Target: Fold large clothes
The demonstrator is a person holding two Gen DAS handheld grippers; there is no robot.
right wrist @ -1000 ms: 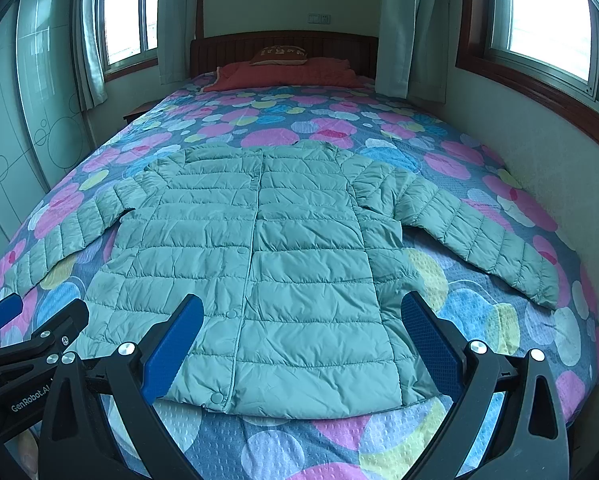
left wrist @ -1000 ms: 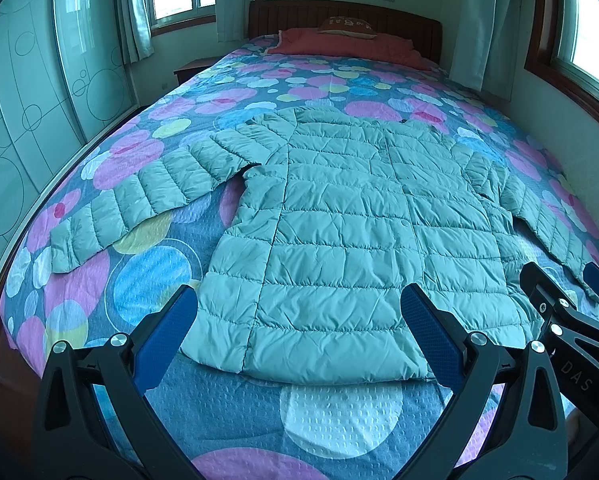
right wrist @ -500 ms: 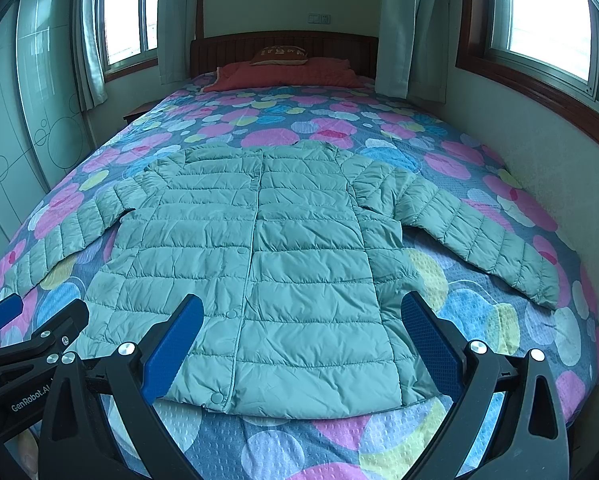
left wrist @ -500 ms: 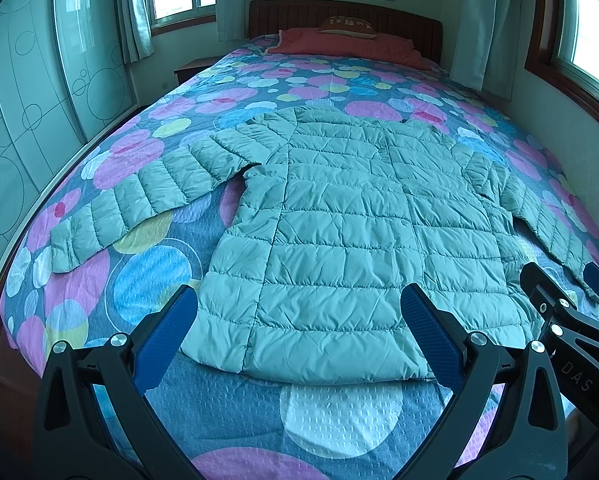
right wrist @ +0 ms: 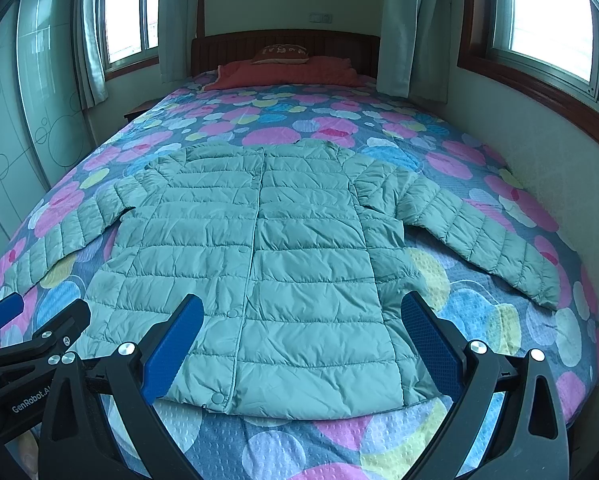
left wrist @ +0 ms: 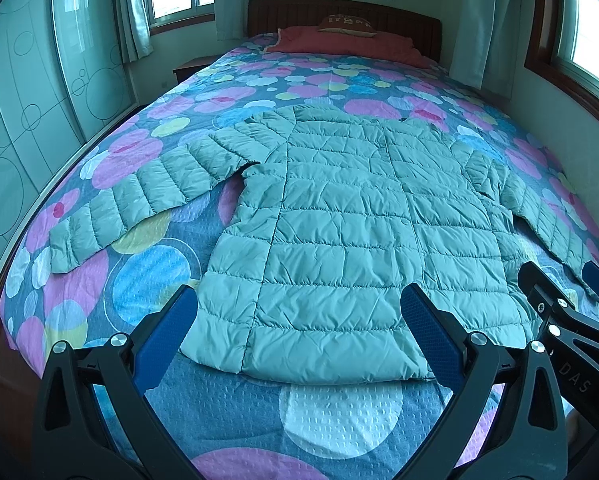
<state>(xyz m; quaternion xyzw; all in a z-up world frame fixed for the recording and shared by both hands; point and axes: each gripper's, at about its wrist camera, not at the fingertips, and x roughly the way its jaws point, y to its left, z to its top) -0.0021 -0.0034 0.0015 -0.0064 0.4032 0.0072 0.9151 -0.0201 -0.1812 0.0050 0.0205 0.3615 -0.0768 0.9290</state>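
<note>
A: Item one, left gripper (left wrist: 299, 340). Condition?

B: Jaws spread wide, blue pads (left wrist: 429, 336) facing each other, nothing between them. It hangs above the foot of the bed, clear of the fabric. The right gripper shows at the right edge of its view.

A: Item two, right gripper (right wrist: 301, 340).

B: Same state: fingers parted, empty, poised over the near hem. The left gripper shows at the lower left of its view.

A: Item three, the garment.

B: One quilted jacket (right wrist: 259, 264), pale green, lying flat and front up on the bedspread (right wrist: 379, 444). Closed down the middle, snap buttons along the placket. Hem nearest the grippers, collar toward the headboard (right wrist: 287, 46). Both sleeves are spread outward; the left sleeve (left wrist: 139, 200) angles to the bed's left edge, the right sleeve (right wrist: 479, 236) toward the wall side.

A: Item four, surroundings.

B: Bedspread blue-grey with pink, blue and yellow circles. Red pillow (right wrist: 291, 74) at the head with a small cushion on it. Curtained windows on both sides, a glass-panelled wardrobe (left wrist: 27, 120) on the left.
</note>
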